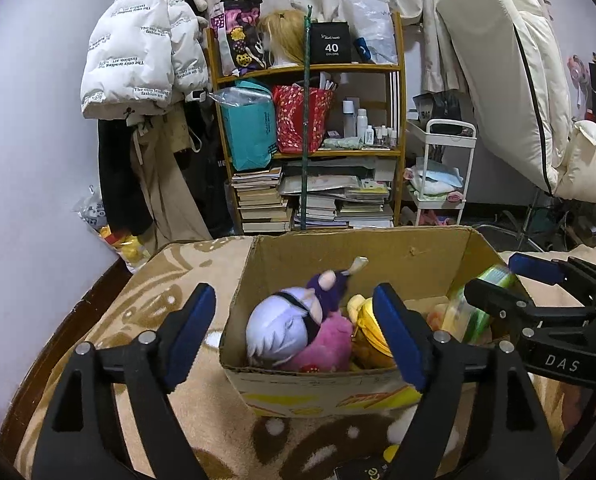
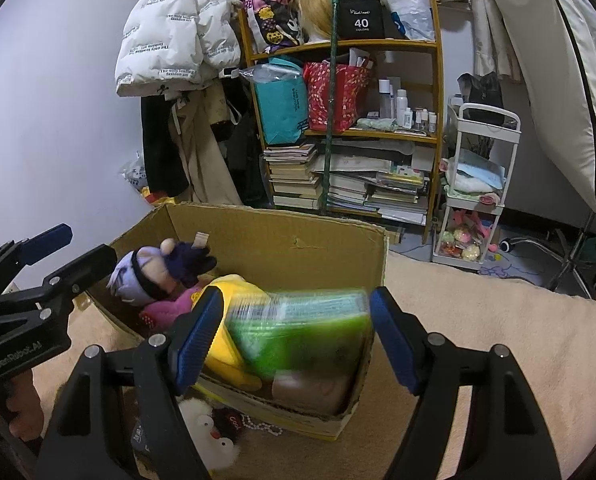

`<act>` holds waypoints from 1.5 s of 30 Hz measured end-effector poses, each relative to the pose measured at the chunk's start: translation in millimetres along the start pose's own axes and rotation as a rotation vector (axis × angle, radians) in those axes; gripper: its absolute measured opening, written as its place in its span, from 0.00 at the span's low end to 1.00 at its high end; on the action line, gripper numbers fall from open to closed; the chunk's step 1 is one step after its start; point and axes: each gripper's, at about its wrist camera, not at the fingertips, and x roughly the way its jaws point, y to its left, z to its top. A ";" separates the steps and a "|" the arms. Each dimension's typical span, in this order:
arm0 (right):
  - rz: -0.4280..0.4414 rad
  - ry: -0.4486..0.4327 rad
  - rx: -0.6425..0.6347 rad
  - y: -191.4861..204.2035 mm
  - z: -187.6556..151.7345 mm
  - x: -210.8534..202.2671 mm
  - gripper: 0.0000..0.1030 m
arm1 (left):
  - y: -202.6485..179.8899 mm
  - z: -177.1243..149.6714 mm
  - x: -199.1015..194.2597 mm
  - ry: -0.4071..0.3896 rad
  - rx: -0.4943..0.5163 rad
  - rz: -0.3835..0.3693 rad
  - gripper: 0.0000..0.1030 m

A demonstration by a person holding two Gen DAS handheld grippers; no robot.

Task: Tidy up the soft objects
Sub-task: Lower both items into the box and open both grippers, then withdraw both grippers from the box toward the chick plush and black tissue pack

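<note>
box: cardboard box sits on a beige patterned blanket, open top, already partly filled
in box: white-haired plush doll with a purple arm up, lying on a pink plush; yellow plush beside them
green pack: green soft pack, motion-blurred, over the right end of the box between the right pads; looks like it is dropping in, printing too blurred to read
left hand-held gripper: jaws wide, nothing between the pads, hovering over the near edge of the box above the doll
right hand-held gripper: jaws wide; left pad looks close to the pack, right pad shows a gap, so judged released, not clamped
progress: judged well along, several soft things boxed, the pack going in now
left to do: white plush and a dark item marked "COOL" lie on the blanket just outside the box front, not yet boxed
writing: black box on shelf reads "40 COLORS"; white puffer jacket reads "The only leading fashion art"; gripper bodies read "DAS" and "GenRobot.AI"
box print: yellow and red graphics on front, unreadable
</note>
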 end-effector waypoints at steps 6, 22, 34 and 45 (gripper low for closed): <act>-0.004 -0.004 0.010 0.6 0.3 -2.3 0.83 | 2.7 0.8 1.4 0.017 0.008 0.018 0.84; 0.001 -0.065 0.074 2.5 5.5 -38.5 0.98 | 8.0 -6.6 -21.5 0.071 -0.030 0.006 0.87; -0.012 -0.082 0.112 0.0 0.3 -73.1 0.99 | -4.3 -16.5 -55.7 0.108 -0.015 0.001 0.92; 0.012 -0.062 0.210 -6.1 -13.5 -103.2 0.99 | -6.8 -30.0 -81.6 0.165 -0.009 0.000 0.92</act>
